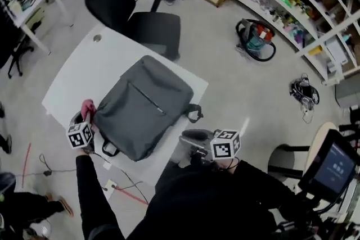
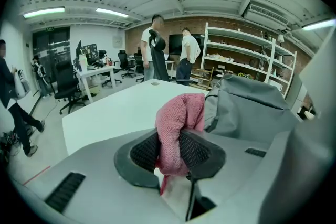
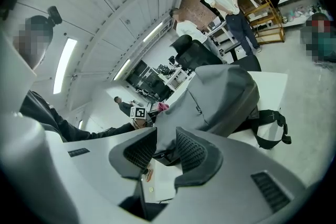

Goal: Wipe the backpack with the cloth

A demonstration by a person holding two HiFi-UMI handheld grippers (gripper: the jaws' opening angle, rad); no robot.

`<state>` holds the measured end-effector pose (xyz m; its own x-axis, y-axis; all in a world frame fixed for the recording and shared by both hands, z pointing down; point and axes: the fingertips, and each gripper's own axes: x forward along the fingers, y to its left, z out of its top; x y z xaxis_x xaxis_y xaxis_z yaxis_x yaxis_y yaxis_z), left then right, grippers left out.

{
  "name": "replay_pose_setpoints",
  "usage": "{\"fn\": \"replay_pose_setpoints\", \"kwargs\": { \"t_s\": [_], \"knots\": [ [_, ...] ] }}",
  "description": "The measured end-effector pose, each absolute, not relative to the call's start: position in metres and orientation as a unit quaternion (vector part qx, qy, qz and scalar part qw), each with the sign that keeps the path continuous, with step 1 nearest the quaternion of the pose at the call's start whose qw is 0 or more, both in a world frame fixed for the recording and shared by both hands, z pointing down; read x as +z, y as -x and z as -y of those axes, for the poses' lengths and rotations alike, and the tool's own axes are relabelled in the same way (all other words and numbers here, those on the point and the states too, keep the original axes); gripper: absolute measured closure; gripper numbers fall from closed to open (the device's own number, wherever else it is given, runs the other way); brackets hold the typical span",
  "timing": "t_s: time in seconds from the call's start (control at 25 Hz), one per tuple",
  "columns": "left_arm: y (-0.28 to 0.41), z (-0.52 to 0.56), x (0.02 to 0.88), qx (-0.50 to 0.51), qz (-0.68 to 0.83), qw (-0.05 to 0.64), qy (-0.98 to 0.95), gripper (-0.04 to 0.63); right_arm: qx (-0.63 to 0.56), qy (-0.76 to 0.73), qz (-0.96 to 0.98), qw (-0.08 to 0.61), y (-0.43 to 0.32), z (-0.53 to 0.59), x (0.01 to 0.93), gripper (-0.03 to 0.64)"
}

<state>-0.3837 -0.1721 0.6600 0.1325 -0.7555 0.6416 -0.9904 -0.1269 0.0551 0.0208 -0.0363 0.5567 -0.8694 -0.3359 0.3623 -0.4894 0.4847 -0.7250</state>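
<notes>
Cloth pinched in our left tool beside the backpack, ready for wiping; right tool, narrowly parted, empty, hangs near the backpack, we judge to steady it.

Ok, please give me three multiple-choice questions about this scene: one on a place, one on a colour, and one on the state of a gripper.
1. In the head view, where is the cloth relative to the backpack?
A. at its left edge
B. at its right edge
C. on its middle

2. What colour is the cloth?
A. blue
B. pink
C. yellow

3. What state is the left gripper in?
A. open and empty
B. shut on the cloth
C. shut on the backpack

Answers:
1 A: the cloth shows beside the backpack's left edge.
2 B: the left gripper view shows pink fabric.
3 B: both pads press on the cloth between them.
</notes>
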Motion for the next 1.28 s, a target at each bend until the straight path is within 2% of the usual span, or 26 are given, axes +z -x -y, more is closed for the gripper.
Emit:
{"fn": "replay_pose_setpoints", "kwargs": {
  "t_s": [0.4, 0.76, 0.96, 1.28],
  "knots": [
    [0.340, 0.062, 0.676, 0.193, 0.619, 0.308, -0.696, 0.482, 0.452, -0.222, 0.863, 0.042, -0.022, 0.033, 0.555, 0.495],
    [0.185, -0.041, 0.651, 0.183, 0.634, 0.354, -0.663, 0.482, 0.470, -0.133, 0.872, 0.037, -0.084, 0.051, 0.542, 0.495],
    [0.140, -0.067, 0.647, 0.151, 0.648, 0.394, -0.634, 0.482, 0.485, -0.119, 0.866, 0.033, -0.095, 0.055, 0.560, 0.495],
    [0.040, -0.060, 0.632, 0.126, 0.625, 0.386, -0.666, 0.482, 0.465, -0.087, 0.880, 0.047, -0.122, 0.059, 0.563, 0.495]
  ]
}}
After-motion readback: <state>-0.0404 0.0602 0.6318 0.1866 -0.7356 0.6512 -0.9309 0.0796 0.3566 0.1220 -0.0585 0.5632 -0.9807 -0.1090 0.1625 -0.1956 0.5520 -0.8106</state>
